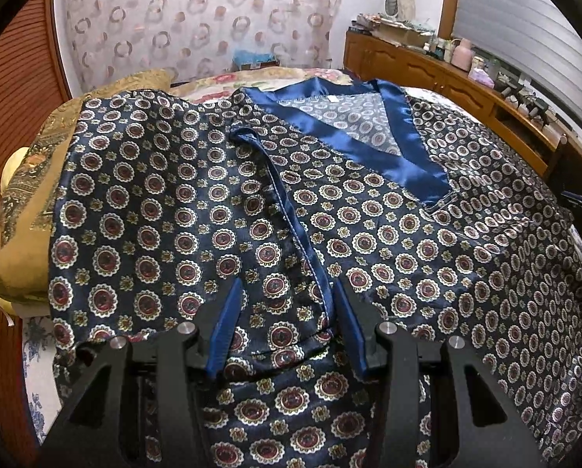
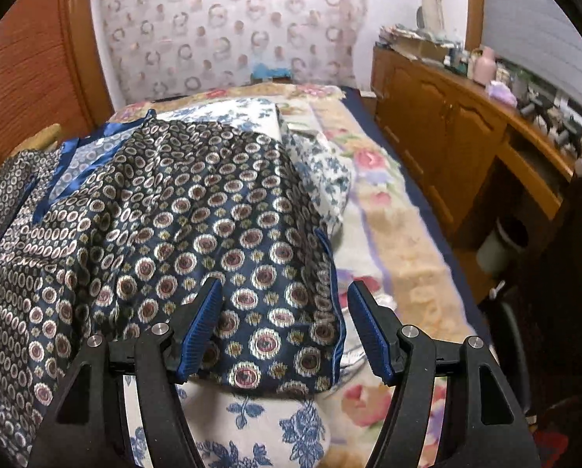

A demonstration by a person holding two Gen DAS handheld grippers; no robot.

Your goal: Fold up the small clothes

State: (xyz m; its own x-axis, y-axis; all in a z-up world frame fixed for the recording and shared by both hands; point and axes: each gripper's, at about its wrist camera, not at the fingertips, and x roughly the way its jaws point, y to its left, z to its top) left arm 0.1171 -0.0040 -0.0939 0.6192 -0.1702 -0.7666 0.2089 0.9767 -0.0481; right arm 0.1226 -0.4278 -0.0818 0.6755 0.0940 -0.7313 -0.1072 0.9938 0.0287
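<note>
You have one patterned shirt (image 1: 220, 202) spread on the bed (image 2: 392, 210). Your left gripper (image 1: 287, 292) gapes over its folded sleeve; your right gripper (image 2: 283, 292) gapes around the other sleeve's cuff.

Over on the left we've got a gold patterned cushion (image 1: 37, 195) leaning by the slatted wooden door (image 1: 22, 89). Far ahead, we see a sheer curtain (image 1: 197, 23) dotted with rings, and a blue box (image 1: 254, 60) sits just below it. Down the right side runs a wooden cabinet (image 2: 447, 136), its top crowded with clutter, a pink bottle (image 2: 485, 64) among it. Under everything we spot a floral bedspread (image 2: 388, 210), and nearest us a blue-flowered white pillow (image 2: 275, 425).
</note>
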